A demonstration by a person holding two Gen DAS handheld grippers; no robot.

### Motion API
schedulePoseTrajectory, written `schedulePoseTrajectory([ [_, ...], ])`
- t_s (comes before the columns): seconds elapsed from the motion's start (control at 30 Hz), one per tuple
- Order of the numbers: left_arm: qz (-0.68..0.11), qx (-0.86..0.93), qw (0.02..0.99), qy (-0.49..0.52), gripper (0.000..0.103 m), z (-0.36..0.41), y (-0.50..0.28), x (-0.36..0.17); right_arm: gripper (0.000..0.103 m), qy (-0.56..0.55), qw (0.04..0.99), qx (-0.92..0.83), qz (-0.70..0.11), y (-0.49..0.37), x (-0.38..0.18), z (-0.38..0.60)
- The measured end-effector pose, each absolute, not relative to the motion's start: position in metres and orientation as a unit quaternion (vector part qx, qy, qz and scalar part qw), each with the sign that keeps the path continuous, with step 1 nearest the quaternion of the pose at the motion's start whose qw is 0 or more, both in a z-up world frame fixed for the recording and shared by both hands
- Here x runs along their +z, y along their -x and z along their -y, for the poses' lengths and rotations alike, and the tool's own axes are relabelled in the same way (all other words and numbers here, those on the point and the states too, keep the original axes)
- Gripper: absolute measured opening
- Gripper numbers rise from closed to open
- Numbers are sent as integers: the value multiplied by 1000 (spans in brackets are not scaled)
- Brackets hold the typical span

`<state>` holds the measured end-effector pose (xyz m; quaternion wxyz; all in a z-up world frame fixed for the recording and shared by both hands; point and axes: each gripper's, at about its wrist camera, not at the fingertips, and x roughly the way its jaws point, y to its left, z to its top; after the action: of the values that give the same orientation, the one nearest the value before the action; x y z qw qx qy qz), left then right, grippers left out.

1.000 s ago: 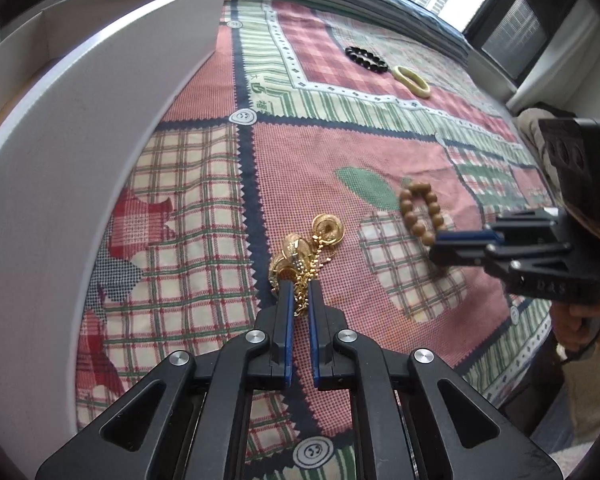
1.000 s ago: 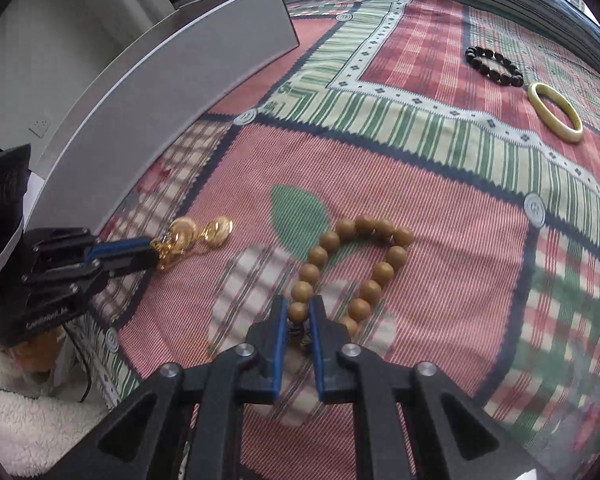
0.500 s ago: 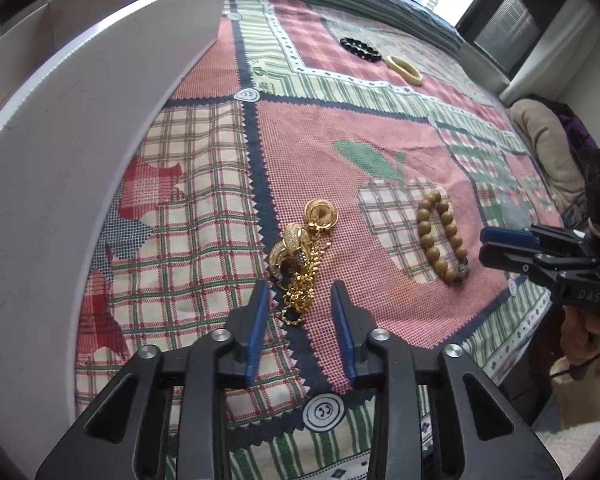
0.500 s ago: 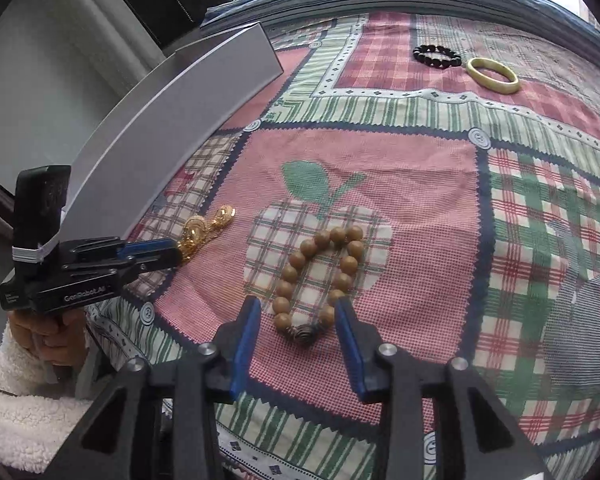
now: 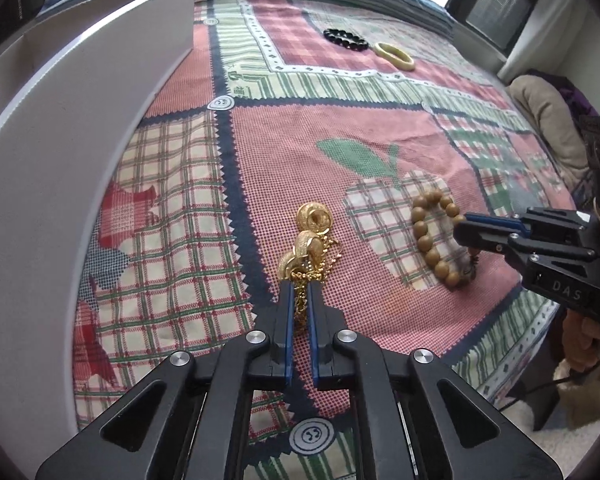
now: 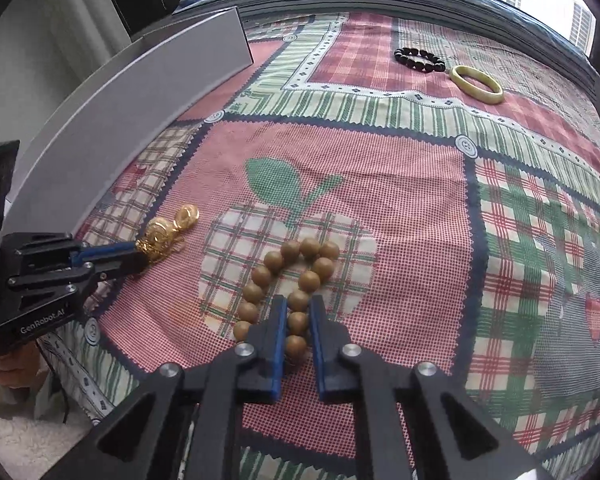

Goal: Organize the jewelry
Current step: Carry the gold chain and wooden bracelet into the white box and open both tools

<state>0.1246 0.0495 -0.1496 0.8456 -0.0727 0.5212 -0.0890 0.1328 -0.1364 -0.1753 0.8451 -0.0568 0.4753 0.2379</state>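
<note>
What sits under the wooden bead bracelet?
The wooden bead bracelet lies on the patchwork cloth, over its plaid apple patch. The right hand-held gripper covers the near beads.

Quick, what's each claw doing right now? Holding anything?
Left gripper: closed on the gold chain jewelry.
Right gripper: closed around the wooden bead bracelet.

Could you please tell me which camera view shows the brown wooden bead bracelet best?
The right wrist view: the brown wooden bead bracelet lies central and near, its beads distinct, with the right gripper closed on its near strand. The left wrist view shows the bracelet smaller, off to the right, partly hidden behind that gripper.
</note>
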Motion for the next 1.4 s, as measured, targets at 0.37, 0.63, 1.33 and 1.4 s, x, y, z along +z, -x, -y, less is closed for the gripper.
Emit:
schedulePoseTrajectory([
  [0.37, -448, -97, 878, 136, 3, -72, -103, -54, 12, 32, 870, 285, -401, -119, -80, 148],
  [0.63, -382, -74, 905, 174, 3, -120, -71, 40, 12, 45, 869, 351, -346, -112, -12, 106],
  [1.33, -413, 106, 884, 192, 3, -282, -92, 7, 12, 135, 792, 477, -356, -114, -5, -132],
  [1.4, -421, 114, 879, 194, 3, -292, -99, -5, 12, 143, 786, 473, -371, -119, -20, -145],
])
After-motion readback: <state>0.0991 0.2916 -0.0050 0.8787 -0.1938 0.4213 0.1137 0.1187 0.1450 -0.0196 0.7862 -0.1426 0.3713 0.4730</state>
